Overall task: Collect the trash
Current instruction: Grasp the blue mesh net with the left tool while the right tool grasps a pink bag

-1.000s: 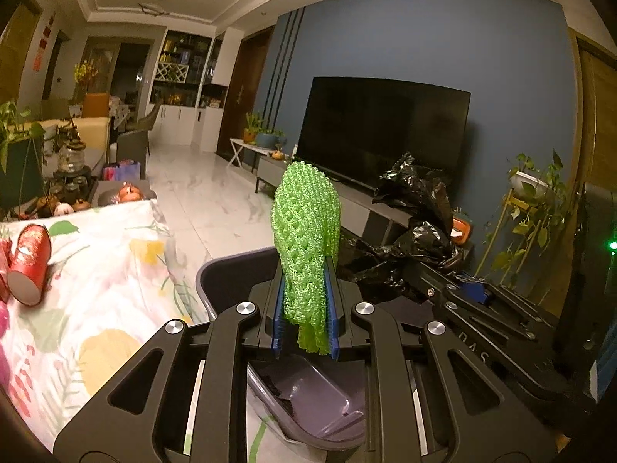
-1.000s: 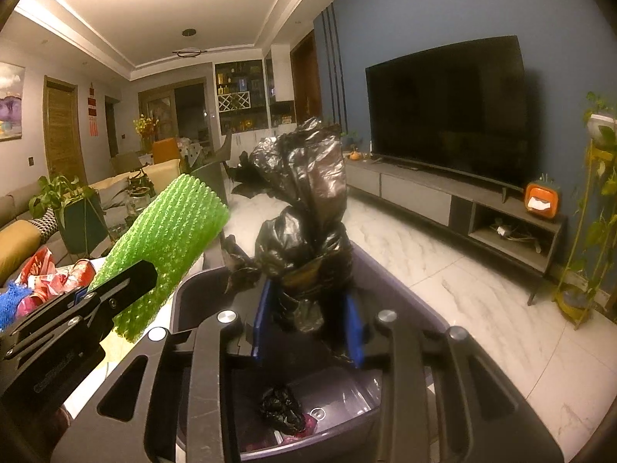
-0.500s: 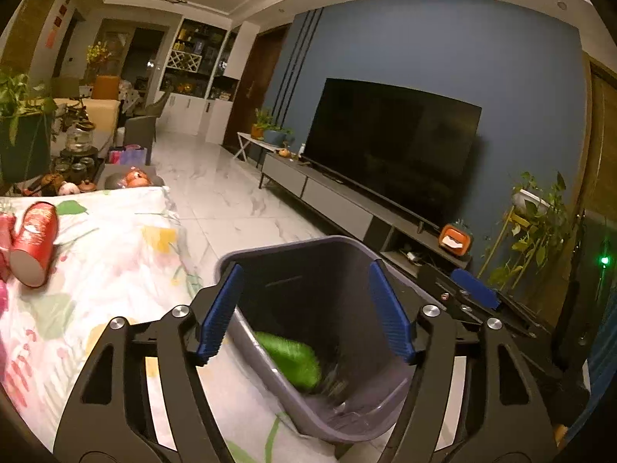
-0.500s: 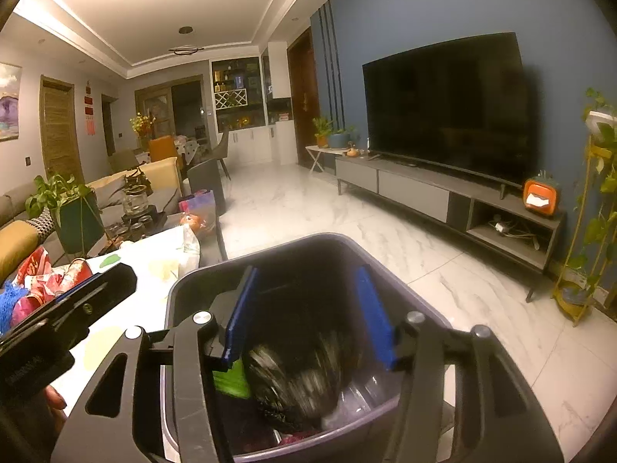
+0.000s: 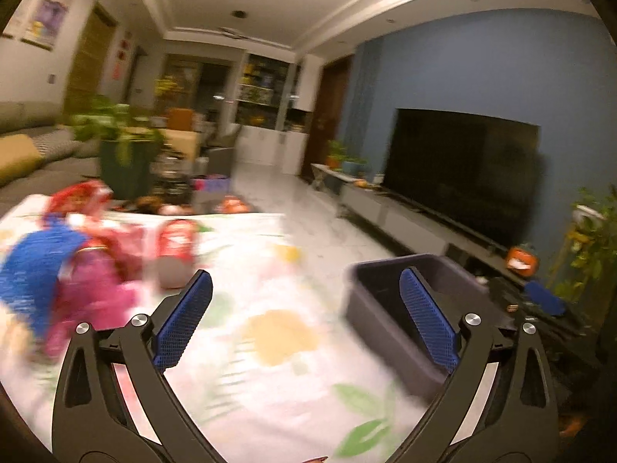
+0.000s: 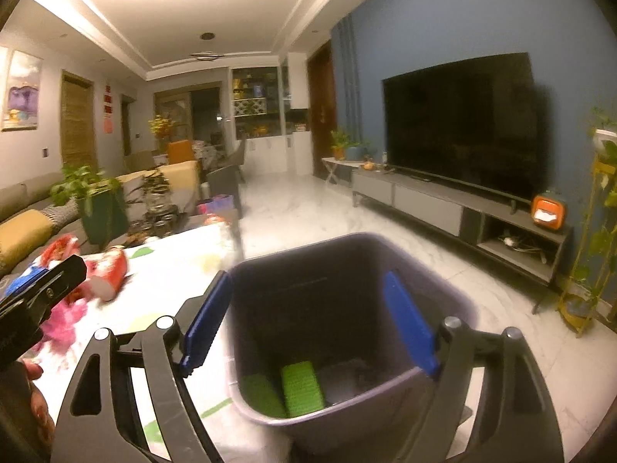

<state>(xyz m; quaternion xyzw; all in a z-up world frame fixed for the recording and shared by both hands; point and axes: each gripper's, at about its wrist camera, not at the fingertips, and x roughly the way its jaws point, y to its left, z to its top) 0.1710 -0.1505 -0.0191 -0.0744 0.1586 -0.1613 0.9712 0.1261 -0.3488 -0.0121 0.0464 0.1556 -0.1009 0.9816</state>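
Dropped green net (image 6: 302,387) upright in bin (image 6: 443,297)

blur: red, pink and blue litter (image 5: 77,262) at table's left edge is smearing, items untellable | hidden: bin (image 6: 443,308) floor is lying partly behind its near wall | cut: bin base is running off frame
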